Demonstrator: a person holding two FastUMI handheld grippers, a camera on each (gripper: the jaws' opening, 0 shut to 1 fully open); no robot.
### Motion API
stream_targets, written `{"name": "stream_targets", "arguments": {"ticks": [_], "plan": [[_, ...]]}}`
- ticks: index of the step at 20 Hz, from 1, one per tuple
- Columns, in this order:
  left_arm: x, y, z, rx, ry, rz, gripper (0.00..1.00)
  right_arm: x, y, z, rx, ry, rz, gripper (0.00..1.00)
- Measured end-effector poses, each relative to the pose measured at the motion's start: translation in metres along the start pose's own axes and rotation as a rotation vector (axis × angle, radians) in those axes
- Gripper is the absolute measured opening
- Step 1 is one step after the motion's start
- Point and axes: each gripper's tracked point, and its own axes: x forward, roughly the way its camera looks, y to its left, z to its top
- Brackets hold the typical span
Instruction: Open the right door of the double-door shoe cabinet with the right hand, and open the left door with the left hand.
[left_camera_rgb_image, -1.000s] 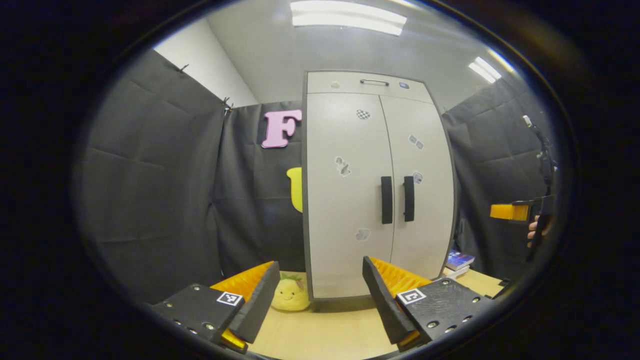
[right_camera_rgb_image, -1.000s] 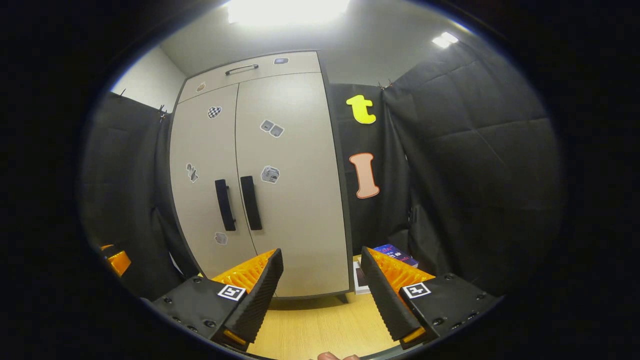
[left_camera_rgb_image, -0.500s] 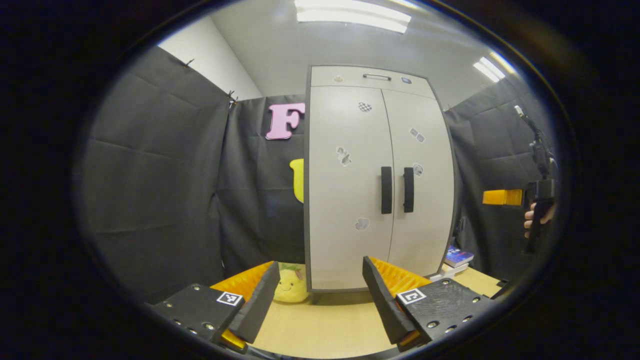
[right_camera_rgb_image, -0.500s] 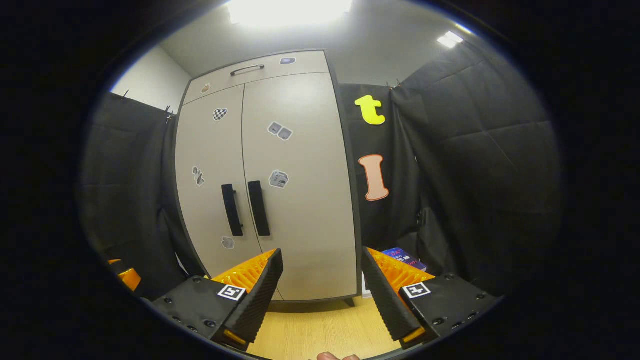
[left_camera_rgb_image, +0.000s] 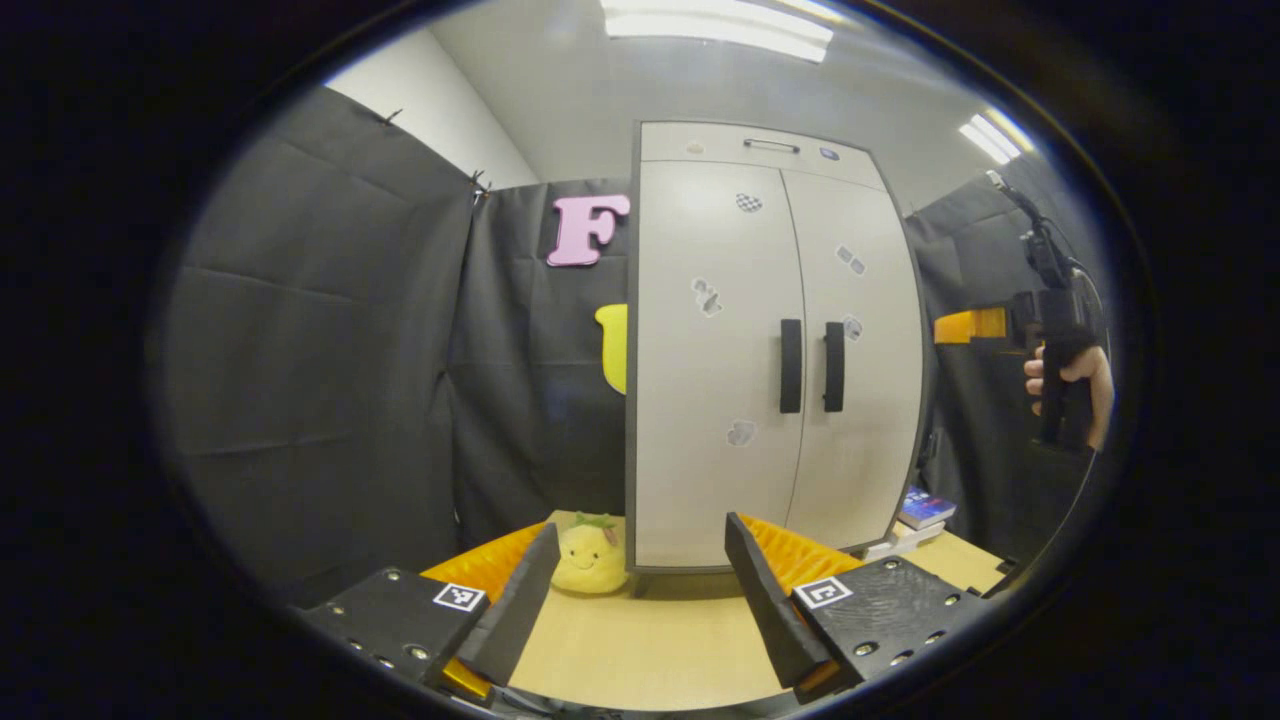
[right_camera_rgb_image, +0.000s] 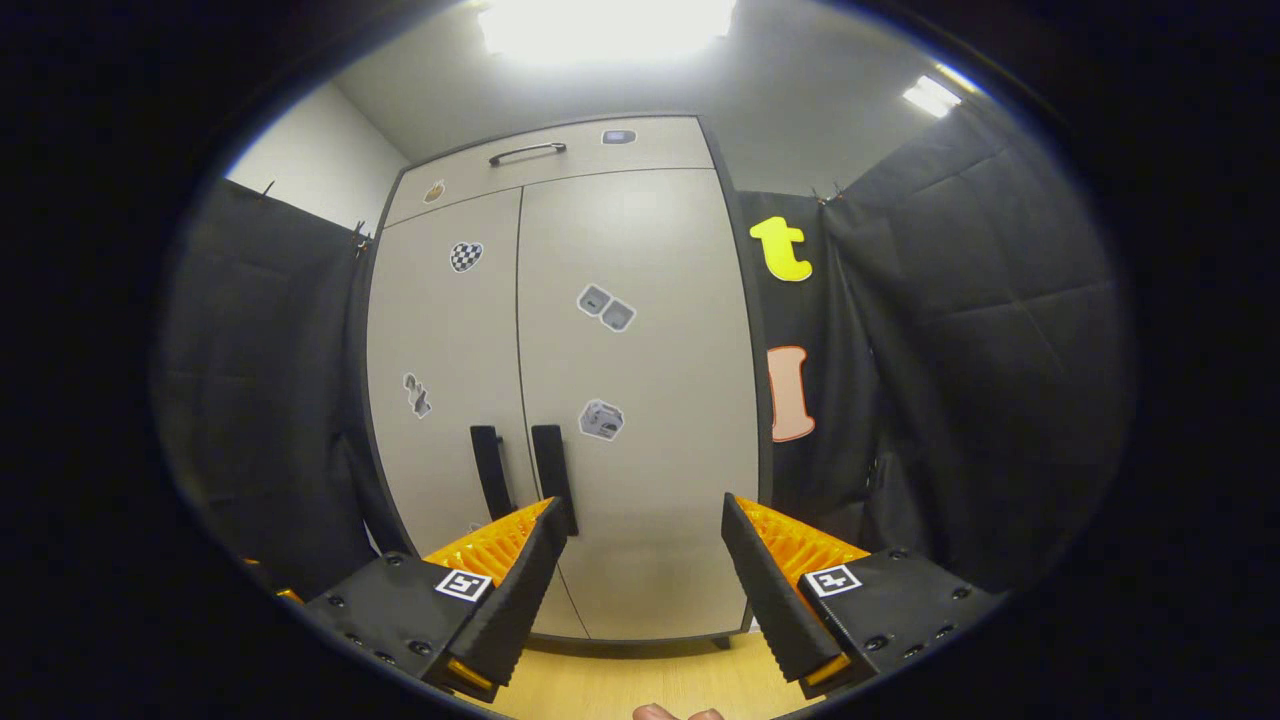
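Both the left gripper (left_camera_rgb_image: 640, 600) and right gripper (right_camera_rgb_image: 645, 600) are gaping wide, holding nothing; the right gripper's left finger is partly hiding the right door handle (right_camera_rgb_image: 551, 462) of the closed cabinet (right_camera_rgb_image: 640, 400).

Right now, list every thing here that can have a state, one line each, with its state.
left door: closed, handle untouched.
right door: closed, handle untouched.
top drawer: shut.
left gripper: open, holding nothing, apart from the cabinet.
right gripper: open, holding nothing, raised before the doors, not on a handle.
plush toy: upright on the table, beside the cabinet's foot.
books: lying flat, stacked.
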Motion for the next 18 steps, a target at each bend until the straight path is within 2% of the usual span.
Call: {"name": "stream_targets", "arguments": {"ticks": [2, 3, 9, 12, 15, 18], "plan": [[0.000, 0.006, -0.003, -0.006, 0.006, 0.022, 0.96, 0.014, 0.006, 0.011, -0.028, -0.021, 0.000, 0.92], [0.001, 0.013, -0.006, 0.001, 0.012, 0.035, 0.96, 0.024, 0.009, 0.015, -0.042, -0.028, 0.001, 0.98], [-0.002, 0.059, -0.016, 0.031, 0.042, 0.110, 0.96, 0.070, 0.042, 0.027, -0.062, -0.030, 0.051, 0.98], [0.004, 0.069, -0.021, 0.018, 0.054, 0.129, 0.96, 0.091, 0.052, 0.014, -0.041, 0.026, 0.051, 0.98], [0.007, 0.070, -0.027, 0.025, 0.064, 0.123, 0.96, 0.110, 0.059, 0.009, -0.008, 0.049, 0.043, 0.98], [0.020, 0.065, -0.034, 0.035, 0.080, 0.098, 0.96, 0.124, 0.067, 0.005, -0.029, 0.052, 0.038, 0.98]]}}
